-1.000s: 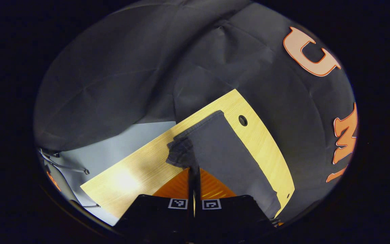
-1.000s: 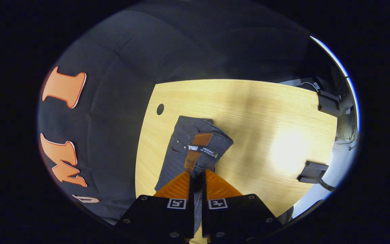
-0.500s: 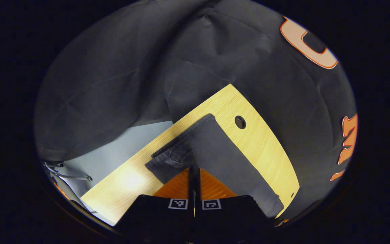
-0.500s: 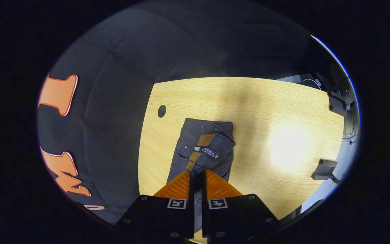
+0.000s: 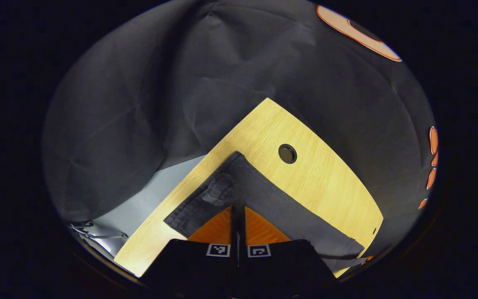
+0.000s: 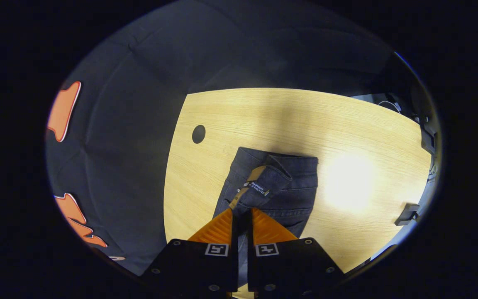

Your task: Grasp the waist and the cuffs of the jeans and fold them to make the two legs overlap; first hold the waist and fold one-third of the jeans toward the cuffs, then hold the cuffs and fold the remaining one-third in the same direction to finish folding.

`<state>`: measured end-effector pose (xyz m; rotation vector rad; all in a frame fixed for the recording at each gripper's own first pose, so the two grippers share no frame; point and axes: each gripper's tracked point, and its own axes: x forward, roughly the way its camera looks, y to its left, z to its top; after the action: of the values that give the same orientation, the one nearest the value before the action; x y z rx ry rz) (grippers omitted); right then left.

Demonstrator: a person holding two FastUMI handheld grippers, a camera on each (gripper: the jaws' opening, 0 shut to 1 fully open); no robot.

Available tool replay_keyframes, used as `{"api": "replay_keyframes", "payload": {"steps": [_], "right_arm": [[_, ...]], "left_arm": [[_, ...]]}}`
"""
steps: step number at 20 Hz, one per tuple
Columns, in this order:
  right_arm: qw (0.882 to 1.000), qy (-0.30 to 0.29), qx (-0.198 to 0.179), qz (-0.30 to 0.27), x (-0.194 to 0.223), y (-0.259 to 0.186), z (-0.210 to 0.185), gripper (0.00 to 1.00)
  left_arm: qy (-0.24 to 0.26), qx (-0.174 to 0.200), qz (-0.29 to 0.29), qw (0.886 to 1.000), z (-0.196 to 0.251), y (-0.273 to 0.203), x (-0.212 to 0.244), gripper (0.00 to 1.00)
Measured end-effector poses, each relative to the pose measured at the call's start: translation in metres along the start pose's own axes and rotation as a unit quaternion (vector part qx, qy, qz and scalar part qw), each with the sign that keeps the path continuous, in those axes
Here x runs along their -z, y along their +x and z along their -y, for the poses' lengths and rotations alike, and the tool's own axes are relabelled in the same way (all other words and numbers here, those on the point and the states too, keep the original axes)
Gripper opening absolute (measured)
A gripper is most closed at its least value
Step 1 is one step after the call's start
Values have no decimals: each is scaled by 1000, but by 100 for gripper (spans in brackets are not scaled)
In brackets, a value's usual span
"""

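Left gripper (image 5: 237,211) clamped on jeans (image 5: 264,199) cuff end — dark cloth spread ahead on counter (image 5: 322,178). Right gripper (image 6: 242,214) pinched on waist fabric — waistband with leather patch (image 6: 252,179) just ahead, partly lifted off counter.

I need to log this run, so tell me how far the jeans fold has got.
Done: the jeans lie lengthwise as one narrow strip on the table, so the legs look overlapped. In hand: the left gripper is shut on the cuff end, the right gripper on the waist end, whose corner is turned over. Left: both one-third folds, as far as these views show.
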<state>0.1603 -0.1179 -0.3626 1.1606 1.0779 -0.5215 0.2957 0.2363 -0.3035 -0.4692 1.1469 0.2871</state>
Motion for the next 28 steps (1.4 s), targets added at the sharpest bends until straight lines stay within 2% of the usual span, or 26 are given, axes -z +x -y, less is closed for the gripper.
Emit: {"api": "replay_keyframes", "payload": {"steps": [5, 6, 7, 9, 10, 11, 12, 13, 14, 15, 17, 18, 19, 20, 22, 24, 28], "right_arm": [[999, 28, 7, -27, -4, 24, -11, 10], [999, 33, 7, -36, -2, 27, -12, 10], [998, 40, 5, -43, 0, 29, -14, 9], [998, 42, -6, -48, 0, 25, -20, 11], [998, 36, -20, -43, -4, 20, -24, 18], [998, 29, -43, -34, -9, 15, -33, 23], [998, 26, -58, -28, -13, 11, -39, 37], [998, 20, -64, -19, -15, 8, -41, 41], [998, 8, -60, -17, -16, 5, -39, 47], [998, -5, -56, -11, -17, -1, -34, 48], [998, -34, -43, -6, -15, -6, -19, 59], [998, -51, -32, -4, -13, -7, -11, 68], [997, -70, -23, 0, -12, -7, -5, 72], [996, -88, -13, 2, -11, -6, 3, 83], [993, -115, -1, 5, -7, -5, 16, 90], [991, -132, 12, 5, -3, -2, 31, 95], [989, -145, 28, 2, 5, 5, 57, 96]], "left_arm": [[-20, -25, -14, 999, -5, 21, -6, 1], [-21, -28, -12, 999, -9, 24, -6, 4], [-20, -31, 0, 999, -11, 21, -13, 16], [-14, -38, 21, 999, -15, 15, -23, 20], [-11, -23, 25, 999, -8, 11, -23, 20], [-7, -9, 26, 1000, -1, 13, -21, 39], [-1, 3, 30, 1000, 7, 1, -19, 51], [11, 9, 38, 999, 12, -2, -20, 65], [30, 13, 48, 998, 17, -7, -19, 70], [51, 17, 57, 997, 24, -11, -18, 65], [96, 22, 75, 992, 38, -16, -12, 83], [120, 22, 87, 989, 46, -23, -11, 89], [139, 22, 105, 984, 51, -30, -10, 95], [155, 25, 125, 980, 56, -36, -8, 95], [175, 35, 166, 970, 68, -57, -9, 96], [185, 51, 206, 960, 76, -77, -4, 99], [198, 70, 269, 940, 83, -125, 1, 99]]}}
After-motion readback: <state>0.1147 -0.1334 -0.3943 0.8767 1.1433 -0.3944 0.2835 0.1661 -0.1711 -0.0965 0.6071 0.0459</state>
